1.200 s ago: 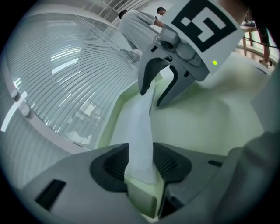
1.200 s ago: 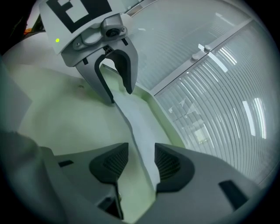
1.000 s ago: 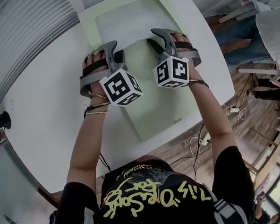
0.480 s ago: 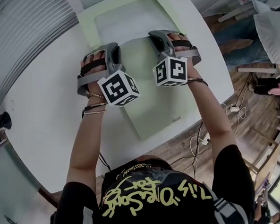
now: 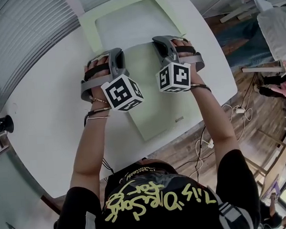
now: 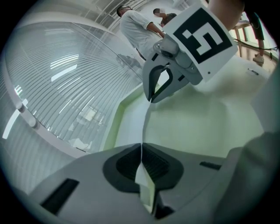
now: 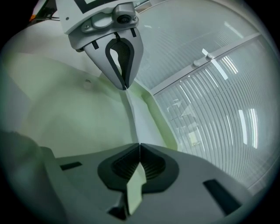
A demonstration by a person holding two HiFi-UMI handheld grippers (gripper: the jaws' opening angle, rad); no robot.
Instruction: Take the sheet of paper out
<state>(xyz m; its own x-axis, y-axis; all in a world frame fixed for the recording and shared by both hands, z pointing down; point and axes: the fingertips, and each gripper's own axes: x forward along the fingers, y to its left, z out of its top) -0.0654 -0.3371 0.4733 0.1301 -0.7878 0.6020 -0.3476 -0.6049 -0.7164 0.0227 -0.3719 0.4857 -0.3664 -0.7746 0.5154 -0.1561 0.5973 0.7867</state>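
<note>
Nearest us, our left hand [image 5: 96,72] and right hand [image 5: 187,50] sit under black straps on grey moulded handles. Each handle carries a white cube printed with black squares.

Just ahead, the left gripper [image 6: 141,146] has its dark ribbed pads pressed together on a thin pale-green edge [image 6: 145,127]; its jaws have just been closing. The right gripper [image 7: 139,145] is clamped flat on the same edge. The two bite it side by side, a little apart, and between them the edge stands up as a narrow ridge. We cannot tell whether it is the paper's own rim or a leaf of the folder [image 5: 88,28].

On our side of that ridge, a smooth pale-green leaf [image 5: 154,106] with a small printed mark stretches back to the table's near edge. The folder is matte, flat and rectangular, and it lies on the glossy white table [image 5: 41,118].

The sheet of paper [image 5: 132,25] shows as a whitish rectangle framed by the folder's green border. It lies flat just beyond the gripper tips. Farthest off rises a ribbed, translucent wall [image 6: 52,78].
</note>
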